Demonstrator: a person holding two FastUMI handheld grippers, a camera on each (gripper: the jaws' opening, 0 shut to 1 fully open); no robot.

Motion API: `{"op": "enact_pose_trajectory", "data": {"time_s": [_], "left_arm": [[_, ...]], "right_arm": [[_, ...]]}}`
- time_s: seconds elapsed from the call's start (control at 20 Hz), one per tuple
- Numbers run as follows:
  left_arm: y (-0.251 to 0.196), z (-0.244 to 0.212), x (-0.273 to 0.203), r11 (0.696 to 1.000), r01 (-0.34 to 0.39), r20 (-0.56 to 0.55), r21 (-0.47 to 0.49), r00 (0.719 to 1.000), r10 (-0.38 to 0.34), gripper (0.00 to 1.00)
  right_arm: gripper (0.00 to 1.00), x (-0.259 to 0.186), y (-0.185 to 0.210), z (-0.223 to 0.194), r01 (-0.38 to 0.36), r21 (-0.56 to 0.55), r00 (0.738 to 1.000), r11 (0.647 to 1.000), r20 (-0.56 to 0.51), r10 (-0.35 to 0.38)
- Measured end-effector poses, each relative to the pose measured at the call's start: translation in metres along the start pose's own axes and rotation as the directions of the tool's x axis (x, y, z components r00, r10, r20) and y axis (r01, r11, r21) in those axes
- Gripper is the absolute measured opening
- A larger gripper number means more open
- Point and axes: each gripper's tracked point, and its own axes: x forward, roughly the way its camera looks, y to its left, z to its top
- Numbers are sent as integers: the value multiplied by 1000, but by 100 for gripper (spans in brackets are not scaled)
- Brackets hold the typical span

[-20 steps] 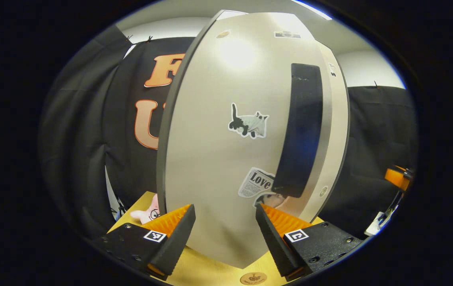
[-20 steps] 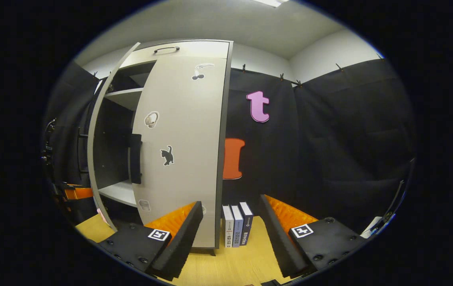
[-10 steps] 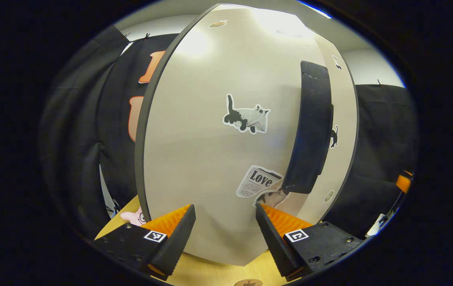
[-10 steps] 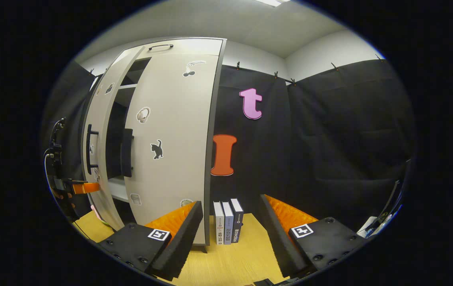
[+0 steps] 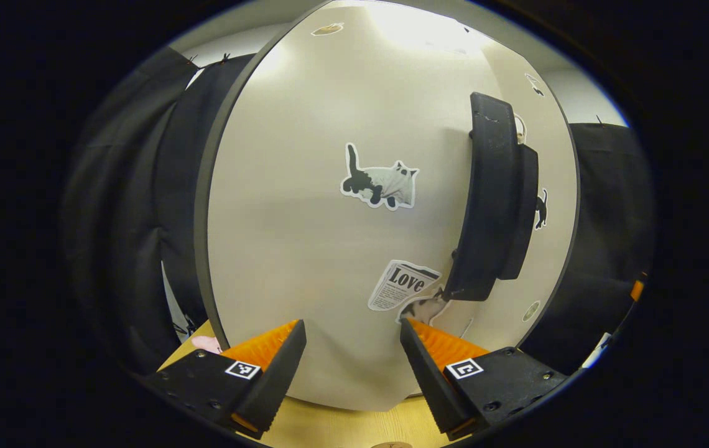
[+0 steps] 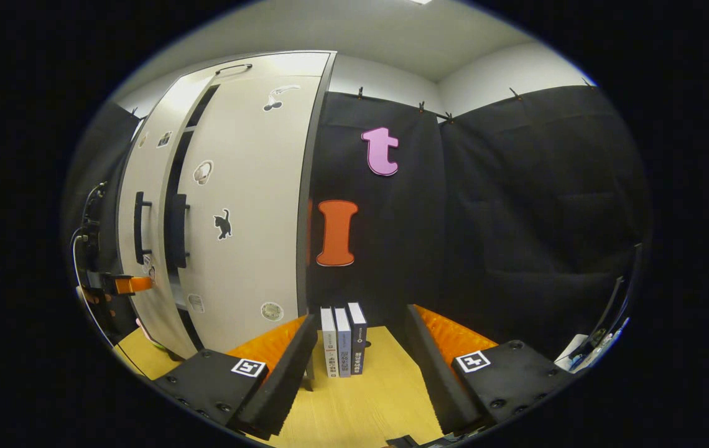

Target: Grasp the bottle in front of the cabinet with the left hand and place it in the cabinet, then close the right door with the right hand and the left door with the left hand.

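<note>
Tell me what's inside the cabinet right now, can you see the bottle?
No. In the right gripper view only a dark slit remains between the left door and right door, showing a shelf edge. The bottle cannot be confirmed; the doors cover the interior.

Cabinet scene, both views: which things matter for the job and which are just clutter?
Job:
- left door, nearly shut, narrow gap left
- right door
- left gripper, open, close to the left door
- right gripper, open

Clutter:
- three books standing beside the cabinet
- pink toy on the table
- stickers on both doors
</note>
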Motion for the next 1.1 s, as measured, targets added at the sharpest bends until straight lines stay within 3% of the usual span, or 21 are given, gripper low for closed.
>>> {"op": "enact_pose_trajectory", "data": {"time_s": [0.55,1.1], "left_arm": [[-7,30,-67,1000,-1,22,12,1000,1,93],[-14,60,-126,999,-8,73,36,997,5,93]], "right_arm": [[95,-3,7,14,-88,4,996,996,26,87],[95,-14,-7,31,-111,3,993,994,41,111]]}}
